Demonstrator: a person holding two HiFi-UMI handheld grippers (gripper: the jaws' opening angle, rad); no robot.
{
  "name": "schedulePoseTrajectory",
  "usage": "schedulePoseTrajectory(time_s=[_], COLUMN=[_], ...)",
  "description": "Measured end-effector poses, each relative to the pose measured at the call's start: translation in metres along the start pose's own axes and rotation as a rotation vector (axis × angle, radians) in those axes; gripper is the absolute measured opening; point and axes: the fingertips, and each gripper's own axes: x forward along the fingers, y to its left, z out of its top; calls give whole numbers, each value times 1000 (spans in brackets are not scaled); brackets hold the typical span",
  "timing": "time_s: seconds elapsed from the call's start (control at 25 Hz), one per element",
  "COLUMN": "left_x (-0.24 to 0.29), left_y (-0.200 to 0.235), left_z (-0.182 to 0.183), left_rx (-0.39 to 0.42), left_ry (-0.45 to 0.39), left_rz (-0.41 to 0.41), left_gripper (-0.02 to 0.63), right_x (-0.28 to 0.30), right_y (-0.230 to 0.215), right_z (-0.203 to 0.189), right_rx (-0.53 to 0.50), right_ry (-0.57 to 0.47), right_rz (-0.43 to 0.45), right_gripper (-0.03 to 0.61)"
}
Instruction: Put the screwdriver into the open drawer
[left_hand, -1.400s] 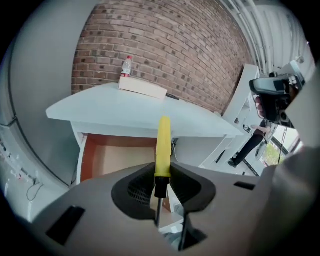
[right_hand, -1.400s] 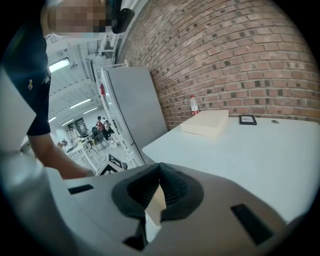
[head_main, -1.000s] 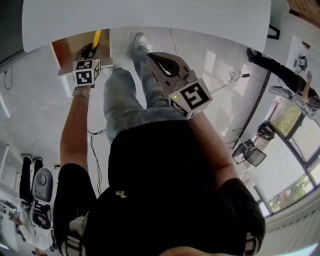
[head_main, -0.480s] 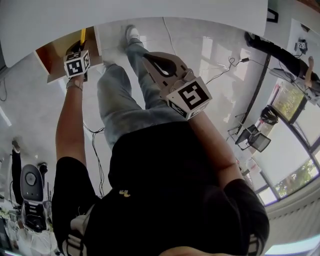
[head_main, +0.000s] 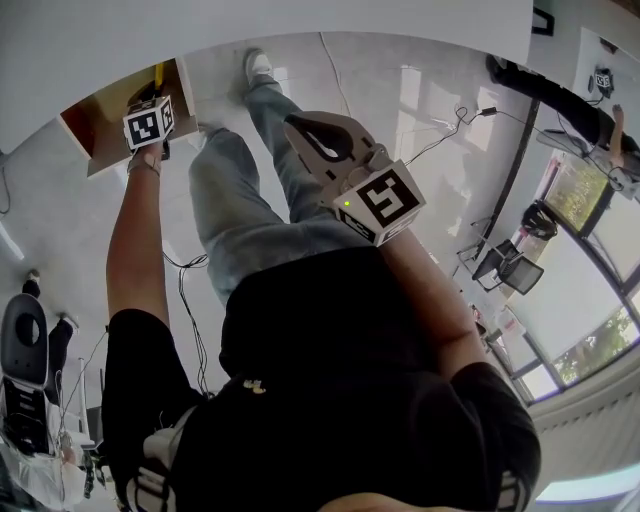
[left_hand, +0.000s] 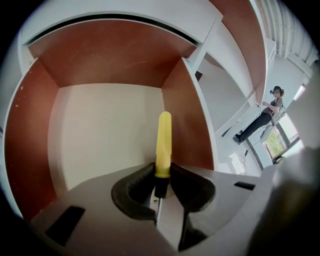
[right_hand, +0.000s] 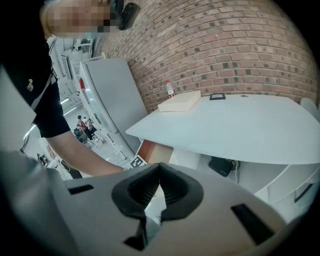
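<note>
The screwdriver (left_hand: 163, 142) has a yellow handle and a black collar, and my left gripper (left_hand: 161, 175) is shut on its shaft just behind the collar. Its handle points down into the open drawer (left_hand: 35, 125), a box with brown walls and a pale bottom. In the head view the left gripper (head_main: 152, 97) hangs over the drawer (head_main: 105, 115) at the upper left, with the screwdriver's yellow tip (head_main: 158, 74) showing past it. My right gripper (head_main: 298, 125) is held in front of the body, well away from the drawer. Its jaws meet at the tips (right_hand: 159, 169) with nothing between them.
A white tabletop (right_hand: 240, 125) overhangs the drawer, with a flat box (right_hand: 180, 101) and a bottle (right_hand: 169, 89) on it by a brick wall. The person's legs (head_main: 240, 190) stand beside the drawer. Cables (head_main: 455, 140) lie on the glossy floor.
My left gripper has sunk with the screwdriver toward the drawer, shifting up and left in the head view. The right gripper has drifted slightly and stays shut.
</note>
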Motion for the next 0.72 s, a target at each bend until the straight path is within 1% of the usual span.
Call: schedulePoseTrajectory(time_s=[0.12,0.44,0.72], left_x=[3,10,13], left_y=[-1,4,-2], left_z=[3,1,-4], left_rx=[17,23,24], left_ry=[13,59,91], left_rz=[-5,8,-25], left_gripper=[81,81,81], right_x=[-2,0,-2], right_y=[-3,0,2], right_z=[1,2,2], right_rx=[4,7,8], right_ry=[3,3,4], right_rz=[-3,-1,-3], right_gripper=[11,11,11])
